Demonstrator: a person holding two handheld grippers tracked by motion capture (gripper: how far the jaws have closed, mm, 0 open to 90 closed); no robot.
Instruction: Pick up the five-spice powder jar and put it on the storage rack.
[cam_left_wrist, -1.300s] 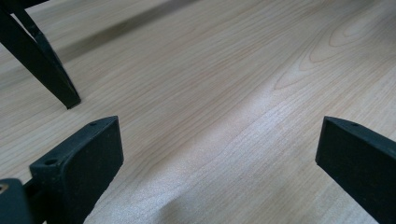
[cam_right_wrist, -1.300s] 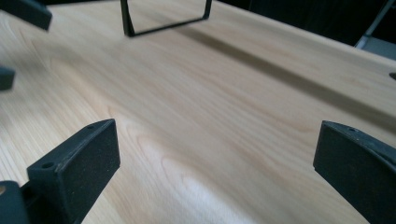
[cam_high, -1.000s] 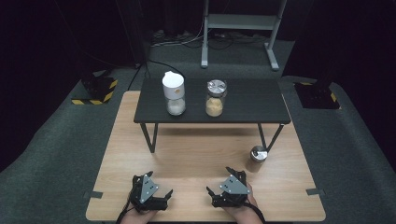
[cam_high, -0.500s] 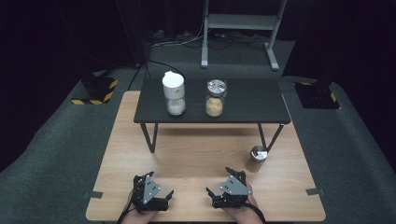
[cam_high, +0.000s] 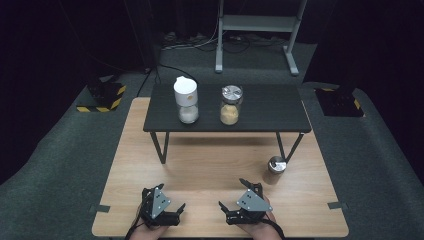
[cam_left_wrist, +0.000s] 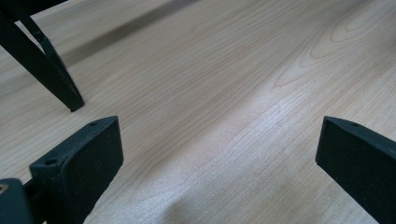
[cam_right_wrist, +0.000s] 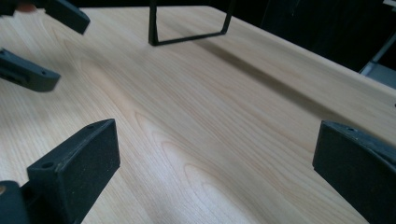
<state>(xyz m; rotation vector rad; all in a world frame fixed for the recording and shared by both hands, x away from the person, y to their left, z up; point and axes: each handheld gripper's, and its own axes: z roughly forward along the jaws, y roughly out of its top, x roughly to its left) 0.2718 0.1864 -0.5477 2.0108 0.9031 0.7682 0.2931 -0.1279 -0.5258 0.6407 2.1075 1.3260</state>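
Note:
My left gripper (cam_high: 165, 197) rests low over the wooden table (cam_high: 210, 170) near its front edge, open, with bare wood between its jaws (cam_left_wrist: 219, 158). My right gripper (cam_high: 234, 194) sits beside it to the right, also open and empty (cam_right_wrist: 217, 158). In the right gripper view, the left gripper's black fingers (cam_right_wrist: 32, 77) show at the upper left. On the black raised shelf (cam_high: 270, 112) stand a white-lidded jar (cam_high: 185, 100) and a metal-lidded jar (cam_high: 231, 105) of tan powder. A small metal-lidded jar (cam_high: 275, 169) stands on the wood by the shelf's right leg.
The shelf's left leg (cam_left_wrist: 51, 74) rises ahead of the left gripper, and its leg frame (cam_right_wrist: 187, 28) stands beyond the right one. A metal stand (cam_high: 257, 30) and yellow-black floor blocks (cam_high: 102, 95) lie past the table. Open wood stretches between grippers and shelf.
Both grippers have barely shifted near the front edge. The jars have not moved.

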